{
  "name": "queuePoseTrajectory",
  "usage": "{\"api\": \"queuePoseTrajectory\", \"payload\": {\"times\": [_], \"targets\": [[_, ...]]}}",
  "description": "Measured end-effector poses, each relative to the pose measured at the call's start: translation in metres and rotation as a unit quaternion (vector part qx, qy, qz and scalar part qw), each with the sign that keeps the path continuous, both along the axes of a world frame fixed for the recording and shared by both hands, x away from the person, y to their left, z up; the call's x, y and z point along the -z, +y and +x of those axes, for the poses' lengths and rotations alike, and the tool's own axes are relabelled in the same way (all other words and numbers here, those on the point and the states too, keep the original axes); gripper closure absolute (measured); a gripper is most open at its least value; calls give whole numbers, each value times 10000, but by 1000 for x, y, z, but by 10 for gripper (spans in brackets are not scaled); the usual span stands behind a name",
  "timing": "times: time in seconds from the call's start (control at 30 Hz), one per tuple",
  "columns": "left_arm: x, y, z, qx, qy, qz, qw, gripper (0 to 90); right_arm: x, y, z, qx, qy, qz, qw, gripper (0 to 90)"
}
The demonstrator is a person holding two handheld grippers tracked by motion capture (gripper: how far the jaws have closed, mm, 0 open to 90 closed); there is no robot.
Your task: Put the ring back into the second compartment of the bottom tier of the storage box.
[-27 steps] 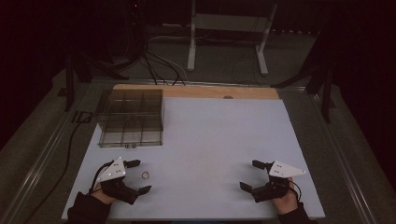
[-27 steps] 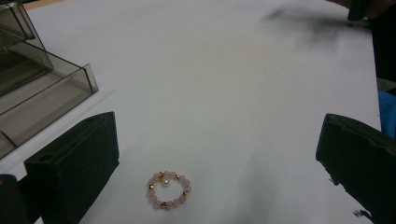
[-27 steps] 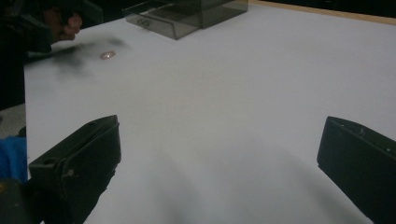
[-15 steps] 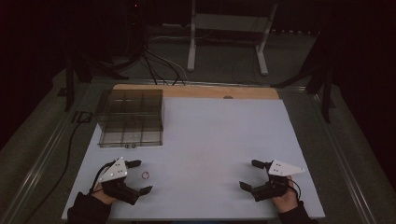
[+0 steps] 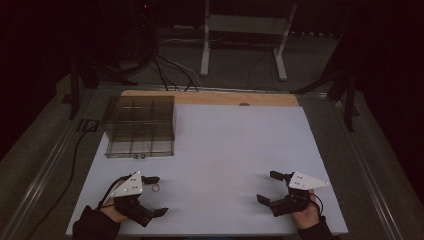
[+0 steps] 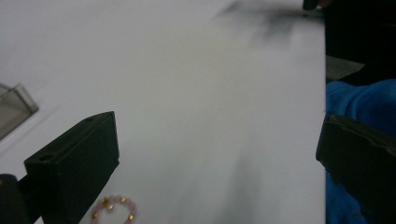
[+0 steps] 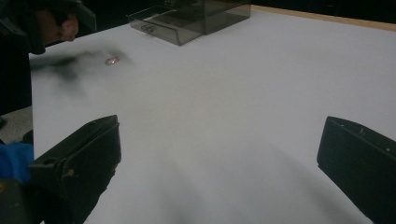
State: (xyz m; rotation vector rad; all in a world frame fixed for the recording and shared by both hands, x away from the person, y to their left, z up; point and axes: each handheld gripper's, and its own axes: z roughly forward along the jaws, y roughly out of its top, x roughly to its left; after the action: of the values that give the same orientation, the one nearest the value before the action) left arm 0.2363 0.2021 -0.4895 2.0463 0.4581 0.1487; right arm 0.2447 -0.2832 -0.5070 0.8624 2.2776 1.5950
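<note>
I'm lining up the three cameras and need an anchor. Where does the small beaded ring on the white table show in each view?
High view: the small pink-and-gold beaded ring lies low left, beside the left gripper.
Left gripper view: bottom left edge, partly behind the near jaw.
Right gripper view: upper left, a small speck.
Shared landmark: the smoky transparent plastic compartment box.

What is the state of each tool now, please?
Left tool: open, holding nothing; a small bead ring lies beside one jaw.
Right tool: open, holding nothing.
</note>
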Motion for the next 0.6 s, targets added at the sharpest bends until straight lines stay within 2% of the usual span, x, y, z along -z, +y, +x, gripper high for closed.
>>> {"api": "queuePoseTrajectory", "payload": {"times": [0.3,0.37,0.6], "targets": [[-14,-5,1,-41,-182,-161,9997,5,0,1,0,-8,51,36,10000,0],[-17,-4,2,-119,-208,-236,9994,5,0,1,-1,-14,26,45,10000,0],[-24,-1,5,-284,-314,-292,9987,5,0,1,-1,-14,46,35,10000,0]]}}
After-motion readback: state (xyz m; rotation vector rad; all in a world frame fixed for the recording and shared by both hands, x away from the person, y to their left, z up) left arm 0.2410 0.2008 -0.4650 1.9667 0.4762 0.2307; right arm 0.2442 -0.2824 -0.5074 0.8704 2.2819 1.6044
